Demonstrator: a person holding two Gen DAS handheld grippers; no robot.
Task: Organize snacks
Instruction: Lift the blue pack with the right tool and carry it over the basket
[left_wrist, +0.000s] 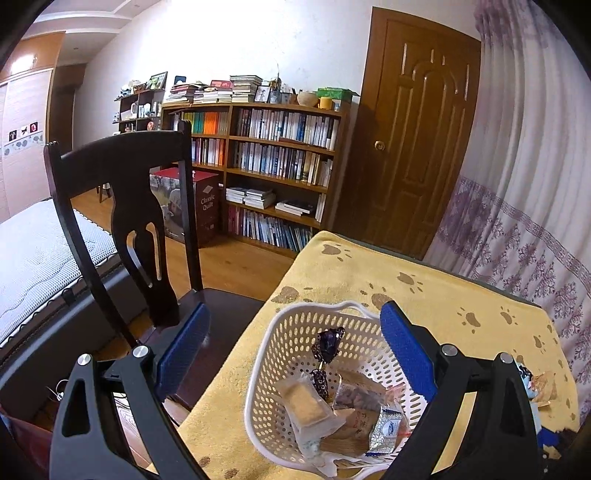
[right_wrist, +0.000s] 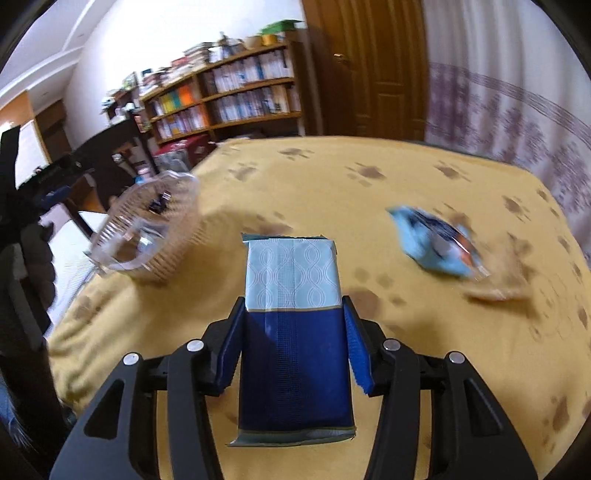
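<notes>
Right now, in the left wrist view, our left gripper (left_wrist: 295, 350) hangs spread wide over the white basket (left_wrist: 280, 343), gripping nothing; several wrapped snacks (left_wrist: 310, 410) already lie inside, on the yellow cloth (left_wrist: 443, 295).

From the right wrist view, our right gripper (right_wrist: 293, 343) is clamped on a blue packet (right_wrist: 293, 317), lifted above the cloth, with the basket off to the left and a light-blue pack (right_wrist: 436, 247) loose to the right. We judge the risk is the packet slipping or catching the rim, since the blur suggests fast movement, and the light basket could tip.
</notes>
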